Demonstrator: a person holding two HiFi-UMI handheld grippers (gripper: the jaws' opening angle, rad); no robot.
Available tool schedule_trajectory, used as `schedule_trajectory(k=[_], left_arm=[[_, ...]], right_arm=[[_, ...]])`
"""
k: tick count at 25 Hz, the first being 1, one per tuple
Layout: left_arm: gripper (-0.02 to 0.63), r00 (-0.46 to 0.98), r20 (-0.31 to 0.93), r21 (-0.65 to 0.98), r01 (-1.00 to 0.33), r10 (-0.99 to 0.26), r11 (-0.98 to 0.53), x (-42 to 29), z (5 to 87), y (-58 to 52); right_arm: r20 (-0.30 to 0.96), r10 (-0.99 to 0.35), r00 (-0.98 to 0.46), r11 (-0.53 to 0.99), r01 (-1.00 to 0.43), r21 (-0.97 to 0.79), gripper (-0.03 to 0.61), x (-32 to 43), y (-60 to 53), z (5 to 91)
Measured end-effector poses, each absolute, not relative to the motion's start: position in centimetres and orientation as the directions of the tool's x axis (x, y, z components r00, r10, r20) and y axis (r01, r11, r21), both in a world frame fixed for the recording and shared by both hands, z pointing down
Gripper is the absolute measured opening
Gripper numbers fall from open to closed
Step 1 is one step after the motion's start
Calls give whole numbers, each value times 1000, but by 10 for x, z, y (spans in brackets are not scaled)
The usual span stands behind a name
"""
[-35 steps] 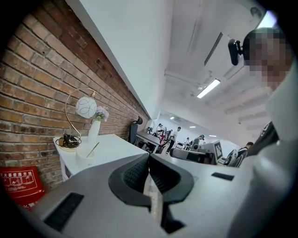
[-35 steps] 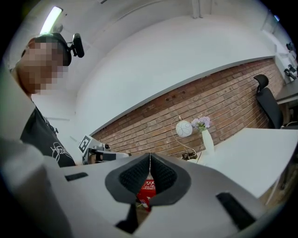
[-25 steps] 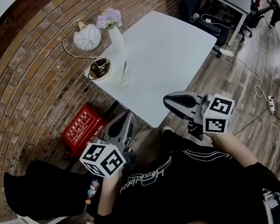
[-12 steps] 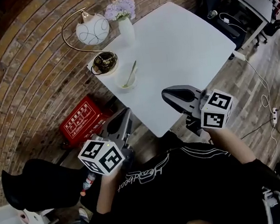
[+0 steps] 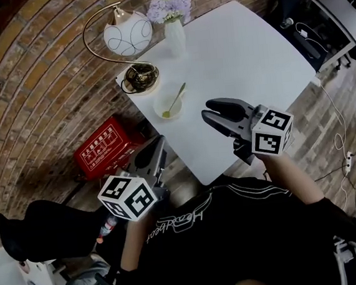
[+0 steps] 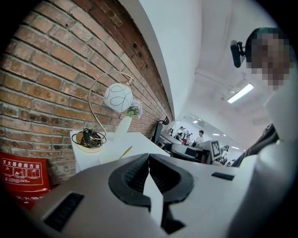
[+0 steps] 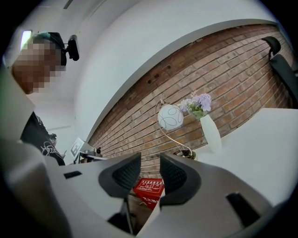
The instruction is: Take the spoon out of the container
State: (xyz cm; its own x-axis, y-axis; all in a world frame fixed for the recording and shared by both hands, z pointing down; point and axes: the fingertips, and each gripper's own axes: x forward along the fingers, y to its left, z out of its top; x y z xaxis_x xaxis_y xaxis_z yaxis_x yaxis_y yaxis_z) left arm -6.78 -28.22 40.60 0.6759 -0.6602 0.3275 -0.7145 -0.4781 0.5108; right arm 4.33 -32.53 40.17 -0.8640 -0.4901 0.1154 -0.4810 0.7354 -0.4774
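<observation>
Holding both tools near the white surface [image 5: 245, 57], I see my right hand-held gripper [image 5: 207, 111] above its near part, jaws opening with nothing between them. My left hand-held gripper [image 5: 160, 142] hangs lower, off the surface's edge, jaws pressed together and empty. The spoon [image 5: 175, 101] leans in the small white container [image 5: 157, 107], beside the lamp [image 5: 140, 78] and near the vase [image 5: 175, 39], apart from both grippers.

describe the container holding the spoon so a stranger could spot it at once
Start at the white table beside the brick wall and go to its corner with the globe lamp and the flower vase. The container is the small, low white bowl next to the lamp's gold base. It alone has a spoon leaning over its rim.
</observation>
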Motion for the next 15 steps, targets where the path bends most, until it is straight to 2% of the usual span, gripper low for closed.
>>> schedule_trajectory(k=[5,15], left_arm=[[5,651,335,517,-731,-681,-444,-83,412,-298],[5,603,360,548,-754,-712,-362,-114,433,-321]], right_arm=[[148,-482,-864,721,-487,-493,133,34,-360,418],[228,-484,-845,688,-529,-496,150,16,-413,467]])
